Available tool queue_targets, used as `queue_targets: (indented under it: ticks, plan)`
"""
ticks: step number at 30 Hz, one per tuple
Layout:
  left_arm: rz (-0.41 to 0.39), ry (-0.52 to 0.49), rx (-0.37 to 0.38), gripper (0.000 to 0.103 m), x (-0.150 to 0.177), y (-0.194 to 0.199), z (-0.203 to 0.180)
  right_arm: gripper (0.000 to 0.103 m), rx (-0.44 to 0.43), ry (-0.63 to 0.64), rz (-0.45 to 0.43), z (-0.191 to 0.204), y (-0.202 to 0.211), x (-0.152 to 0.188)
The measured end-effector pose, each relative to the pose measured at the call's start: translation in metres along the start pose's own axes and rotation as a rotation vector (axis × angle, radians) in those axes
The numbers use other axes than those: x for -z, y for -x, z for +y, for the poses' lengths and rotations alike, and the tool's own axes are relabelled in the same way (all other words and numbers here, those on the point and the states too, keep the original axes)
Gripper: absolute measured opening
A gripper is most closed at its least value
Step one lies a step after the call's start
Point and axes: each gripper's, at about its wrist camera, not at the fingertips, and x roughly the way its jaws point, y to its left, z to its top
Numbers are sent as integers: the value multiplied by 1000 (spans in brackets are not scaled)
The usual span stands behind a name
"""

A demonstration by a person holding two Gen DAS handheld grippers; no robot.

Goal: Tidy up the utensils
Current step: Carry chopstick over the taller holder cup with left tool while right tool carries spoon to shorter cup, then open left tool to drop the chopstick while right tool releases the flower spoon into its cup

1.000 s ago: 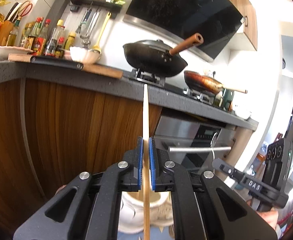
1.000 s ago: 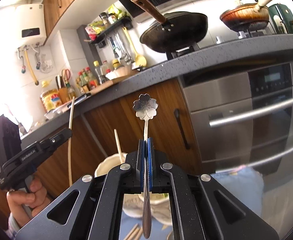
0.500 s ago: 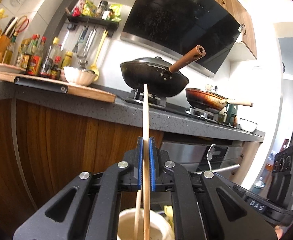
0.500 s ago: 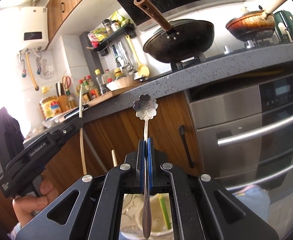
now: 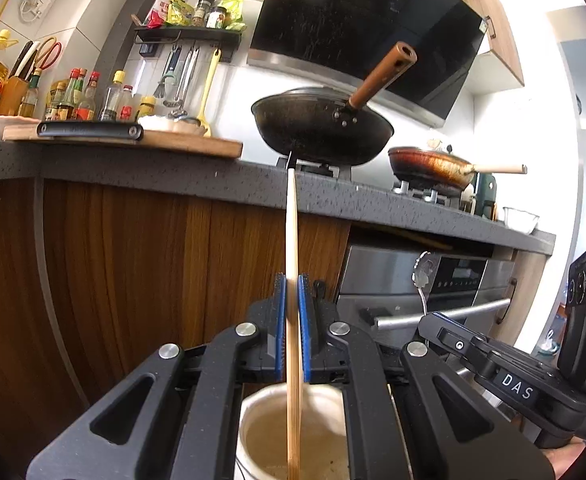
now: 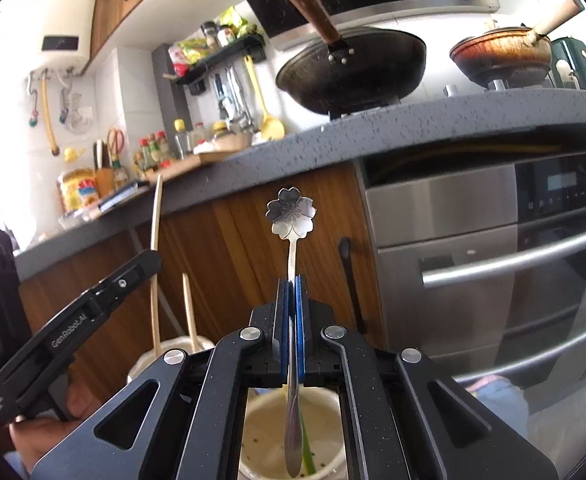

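Left wrist view: left gripper (image 5: 291, 292) fingers clenched on an upright wooden chopstick (image 5: 291, 240), its lower end inside the cream holder (image 5: 249, 432) below the fingers, likely positioned for dropping in.

Right wrist view: right gripper (image 6: 291, 296) fingers clamp a flower-headed spoon (image 6: 291, 216), handle tip hanging over a second holder (image 6: 253, 432) beneath.

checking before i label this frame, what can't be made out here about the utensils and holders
- Wooden chopstick, left wrist view: its lower end is cut off by the picture's bottom edge, so whether it touches the white ceramic holder is unknown.
- Flower-headed metal spoon, right wrist view: the shut right gripper hides mid-handle.
- Second white holder, right wrist view: its contents are hidden behind the gripper body.
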Motion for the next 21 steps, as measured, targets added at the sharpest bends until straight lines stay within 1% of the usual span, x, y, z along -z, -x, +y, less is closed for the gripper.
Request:
queue_targets:
  ticks: [6,10,16,21]
  plan:
    - [72,-29,-23,6,20,5,0,4,27,25,54,4,3,19]
    - [119,-49,-34,6,24,5,0,4,49,53,96,10,3,30]
    - [198,-92,-44,6,31,-3,-3,4,64,99,131,17,2,38]
    - [232,-104,-55,6,35,-7,-4,3,80,117,149,18,-1,41]
